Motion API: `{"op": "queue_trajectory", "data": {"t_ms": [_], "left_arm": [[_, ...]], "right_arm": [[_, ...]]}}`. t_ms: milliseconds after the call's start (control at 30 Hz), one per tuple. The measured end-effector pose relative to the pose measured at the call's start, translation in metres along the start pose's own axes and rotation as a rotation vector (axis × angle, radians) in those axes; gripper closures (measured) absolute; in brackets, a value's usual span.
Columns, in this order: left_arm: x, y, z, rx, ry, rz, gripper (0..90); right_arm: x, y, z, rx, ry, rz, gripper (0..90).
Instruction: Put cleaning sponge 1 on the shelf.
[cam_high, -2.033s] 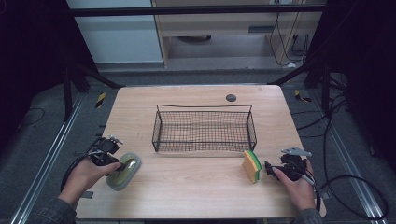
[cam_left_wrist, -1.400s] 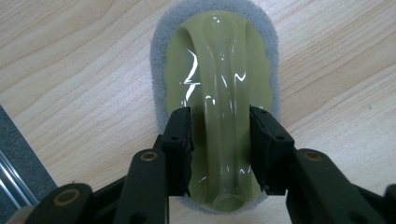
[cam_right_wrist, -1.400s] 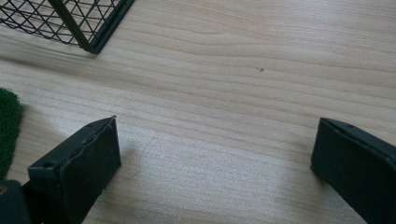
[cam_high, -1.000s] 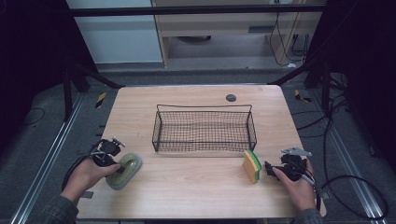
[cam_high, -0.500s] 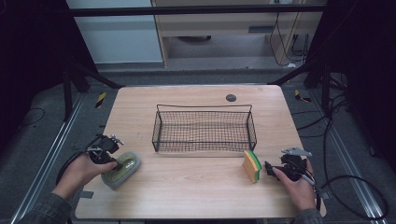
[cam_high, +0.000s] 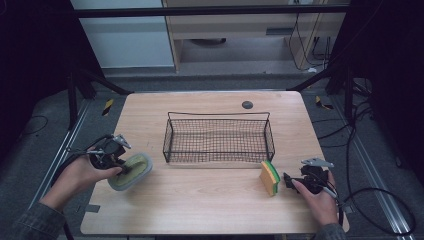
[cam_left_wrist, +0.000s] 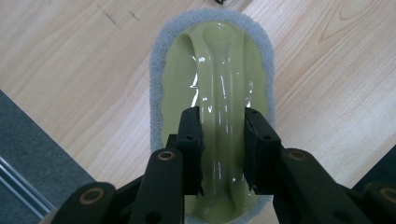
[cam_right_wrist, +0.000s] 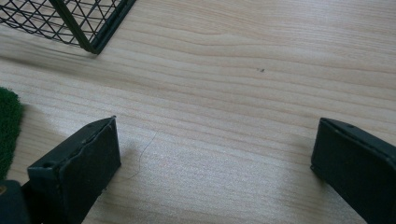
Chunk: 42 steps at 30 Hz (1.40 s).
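Note:
A scrubber (cam_high: 134, 170) with a pale green plastic handle (cam_left_wrist: 219, 70) on a grey pad hangs tilted just above the table's near left corner. My left gripper (cam_high: 120, 164) is shut on that handle, and in the left gripper view the two pads (cam_left_wrist: 190, 135) press on the ridge from both sides. A yellow sponge with a green face (cam_high: 269, 177) stands on edge at the near right. Just right of it, my right gripper (cam_high: 288, 180) rests low over the wood, open with nothing between its jaws (cam_right_wrist: 215, 140). The sponge's green edge (cam_right_wrist: 7, 126) lies to the left of them.
A black wire basket (cam_high: 218, 114) stands mid-table with nothing in it; its corner (cam_right_wrist: 88, 23) lies ahead of my right gripper. A small dark disc (cam_high: 247, 104) lies behind the basket. Bare wood (cam_high: 210, 210) runs along the near edge. Cables trail off both sides.
My left hand has raised the scrubber off the table and tilted it while keeping its grip. The right hand and the sponge have stayed put.

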<state>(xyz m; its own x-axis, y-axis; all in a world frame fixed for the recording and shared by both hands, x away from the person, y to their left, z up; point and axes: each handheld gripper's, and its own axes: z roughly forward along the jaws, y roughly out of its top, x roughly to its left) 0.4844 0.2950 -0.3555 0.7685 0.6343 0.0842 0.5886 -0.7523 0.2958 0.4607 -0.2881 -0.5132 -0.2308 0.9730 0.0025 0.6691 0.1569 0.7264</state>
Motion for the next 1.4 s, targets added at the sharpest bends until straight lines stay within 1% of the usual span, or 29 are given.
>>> {"op": "queue_trajectory", "data": {"t_ms": [33,67,200,300,333,433,533,767,833,867,900,933,1067,1100,1133,1167,1200,1233,1400], "left_arm": [[0.000,0.000,0.000,0.000,0.000,0.000,70.4],[-0.001,0.004,-0.003,-0.002,-0.002,0.016,70.4],[-0.002,0.012,-0.008,-0.009,0.000,0.051,70.4],[-0.001,0.019,-0.013,-0.022,0.003,0.063,70.4],[-0.001,0.019,-0.013,-0.022,0.003,0.063,70.4],[-0.001,0.030,-0.020,-0.029,0.010,0.087,70.4],[0.000,0.039,-0.025,-0.040,0.012,0.097,70.4],[-0.002,0.059,-0.039,-0.057,0.040,0.145,70.4],[-0.002,0.066,-0.043,-0.064,0.050,0.170,70.4],[-0.003,0.070,-0.044,-0.067,0.056,0.178,70.5],[-0.003,0.070,-0.044,-0.067,0.056,0.178,70.5],[-0.004,0.076,-0.044,-0.066,0.068,0.201,70.4],[-0.007,0.089,-0.043,-0.062,0.090,0.236,70.4],[-0.007,0.089,-0.043,-0.062,0.090,0.236,70.4],[-0.009,0.094,-0.042,-0.062,0.099,0.253,70.4],[-0.009,0.094,-0.042,-0.062,0.099,0.253,70.5],[-0.011,0.099,-0.042,-0.059,0.110,0.266,70.4],[-0.011,0.099,-0.042,-0.059,0.110,0.266,70.4],[-0.013,0.113,-0.042,-0.077,0.117,0.282,70.4]], "right_arm": [[0.000,0.000,0.000,0.000,0.000,0.000,1.5],[0.000,0.000,0.000,0.000,0.000,-0.001,1.5],[0.000,0.000,0.000,0.000,0.000,-0.001,1.5],[0.000,0.000,0.000,0.000,0.001,-0.002,1.5],[0.000,0.000,0.000,0.000,0.001,-0.002,1.5],[0.000,0.000,0.000,0.000,0.002,-0.003,1.4],[0.000,0.000,0.000,0.000,0.001,-0.006,1.4],[0.000,0.000,0.000,-0.001,0.003,-0.005,1.4],[-0.001,0.000,0.000,0.001,-0.001,-0.009,1.4],[-0.001,0.000,0.000,0.001,-0.001,-0.008,1.4],[-0.001,0.000,0.000,0.001,0.000,-0.008,1.4],[0.000,0.000,0.000,0.003,0.000,-0.006,1.4],[0.000,0.000,0.000,0.004,0.000,-0.005,1.4],[0.000,0.000,0.000,0.004,0.000,-0.005,1.4],[-0.001,0.000,0.000,0.003,-0.001,-0.008,1.4],[-0.001,0.000,0.001,0.002,-0.001,-0.008,1.3],[-0.001,0.000,0.001,0.003,-0.001,-0.008,1.3],[-0.001,0.000,0.001,0.003,-0.001,-0.008,1.3],[-0.001,0.000,0.001,0.002,-0.001,-0.008,1.3]]}}
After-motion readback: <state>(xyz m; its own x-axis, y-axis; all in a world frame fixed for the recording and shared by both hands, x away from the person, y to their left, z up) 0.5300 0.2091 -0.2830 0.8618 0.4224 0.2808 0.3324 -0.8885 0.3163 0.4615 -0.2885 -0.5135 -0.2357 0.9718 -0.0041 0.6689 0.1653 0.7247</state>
